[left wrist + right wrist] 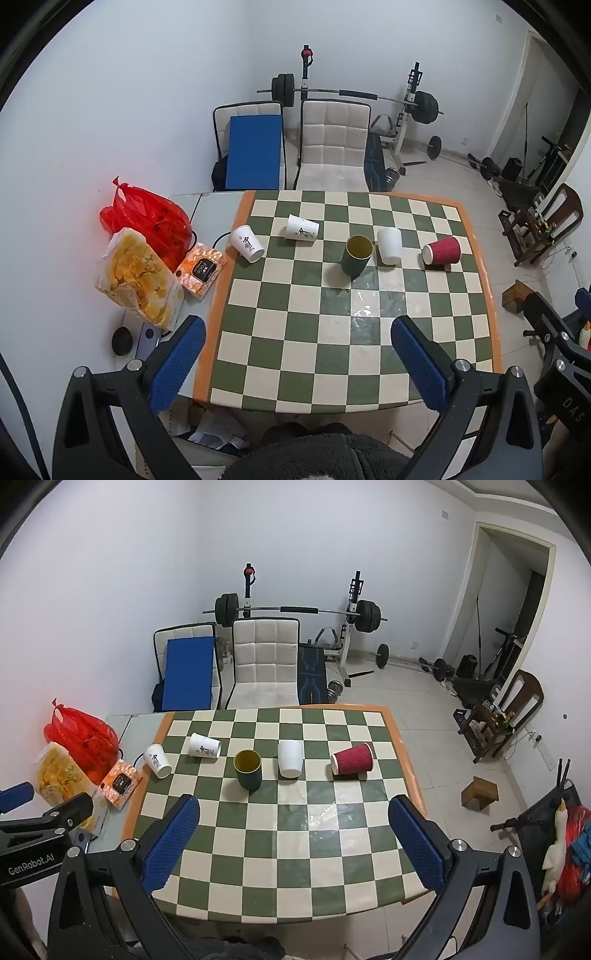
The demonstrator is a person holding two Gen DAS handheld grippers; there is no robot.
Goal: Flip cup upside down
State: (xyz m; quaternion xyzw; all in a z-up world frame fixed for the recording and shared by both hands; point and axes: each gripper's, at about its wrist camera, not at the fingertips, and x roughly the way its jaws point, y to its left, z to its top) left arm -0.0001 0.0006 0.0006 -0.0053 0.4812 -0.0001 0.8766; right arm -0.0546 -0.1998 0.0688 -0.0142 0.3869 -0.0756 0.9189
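A dark green cup [356,255] [248,769] stands upright, mouth up, on the checkered tabletop [332,343] [280,845]. A plain white cup [390,245] [290,758] stands upside down to its right. A red ribbed cup [442,250] [352,763] lies on its side further right. Two white printed cups [303,228] [246,243] [204,745] [158,760] lie on their sides at the left. My left gripper [297,334] and my right gripper [293,814] are both open and empty, above the table's near half, well short of the cups.
A red bag [147,218] [83,738], a snack bag [140,277] and an orange box [201,268] [120,783] sit on the grey side table at the left. Two chairs [332,144] [264,664] and a barbell rack stand behind the table.
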